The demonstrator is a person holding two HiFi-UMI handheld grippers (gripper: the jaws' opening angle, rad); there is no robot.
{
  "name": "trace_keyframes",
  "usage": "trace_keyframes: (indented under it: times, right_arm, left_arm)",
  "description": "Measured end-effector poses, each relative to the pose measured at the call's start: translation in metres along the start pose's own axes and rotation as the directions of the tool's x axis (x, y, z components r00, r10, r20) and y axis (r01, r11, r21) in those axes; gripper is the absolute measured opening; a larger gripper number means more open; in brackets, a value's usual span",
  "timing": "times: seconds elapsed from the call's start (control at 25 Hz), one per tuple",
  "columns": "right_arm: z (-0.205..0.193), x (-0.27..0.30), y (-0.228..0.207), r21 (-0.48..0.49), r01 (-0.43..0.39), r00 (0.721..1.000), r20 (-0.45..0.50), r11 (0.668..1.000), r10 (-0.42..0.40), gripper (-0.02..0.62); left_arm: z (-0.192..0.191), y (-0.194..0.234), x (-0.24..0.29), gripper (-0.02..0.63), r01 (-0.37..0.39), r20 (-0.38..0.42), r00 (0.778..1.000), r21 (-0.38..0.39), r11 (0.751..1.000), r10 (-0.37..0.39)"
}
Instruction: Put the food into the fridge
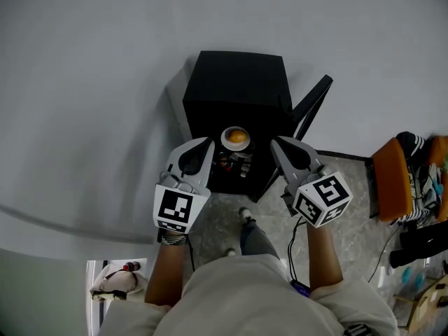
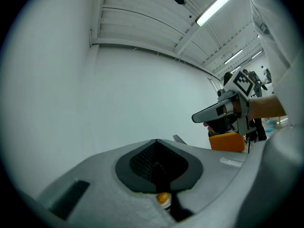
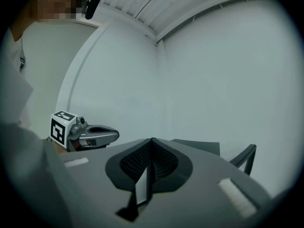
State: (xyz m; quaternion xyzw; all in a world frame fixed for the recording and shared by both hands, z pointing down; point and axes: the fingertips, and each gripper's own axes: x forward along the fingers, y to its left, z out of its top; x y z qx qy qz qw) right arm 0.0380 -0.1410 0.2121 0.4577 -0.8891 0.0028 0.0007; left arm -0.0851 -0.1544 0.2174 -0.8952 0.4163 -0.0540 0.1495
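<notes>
A black mini fridge (image 1: pixel 234 93) stands against the white wall with its door (image 1: pixel 311 110) swung open to the right. At its open front sits a white bowl holding an orange food item (image 1: pixel 236 137), with small bottles (image 1: pixel 234 163) just below it. My left gripper (image 1: pixel 203 144) hovers left of the bowl, jaws shut and empty. Through the slit below the shut tips in the left gripper view, the orange food (image 2: pixel 163 198) peeks. My right gripper (image 1: pixel 276 143) hovers right of the bowl, also shut and holding nothing. The two grippers flank the bowl without touching it.
An orange chair (image 1: pixel 392 180) with striped cloth and other clutter stands at the right on the speckled floor. The person's feet (image 1: pixel 245 215) are just before the fridge. The open door juts out close to the right gripper.
</notes>
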Motion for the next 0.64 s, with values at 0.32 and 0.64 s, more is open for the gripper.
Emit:
trace_keyframes:
  times: [0.32, 0.64]
  right_arm:
    - [-0.0007, 0.0022, -0.0005, -0.024, -0.001, 1.0, -0.011, 1.0, 0.001, 0.006]
    - [-0.006, 0.01, -0.0022, -0.021, -0.015, 1.0, -0.02, 1.0, 0.015, 0.006]
  left_arm:
    - [-0.0013, -0.0052, 0.0043, 0.003, 0.022, -0.005, 1.0, 0.003, 1.0, -0.022]
    - [-0.0065, -0.0004, 0.008, 0.003, 0.022, -0.008, 1.0, -0.005, 1.0, -0.022]
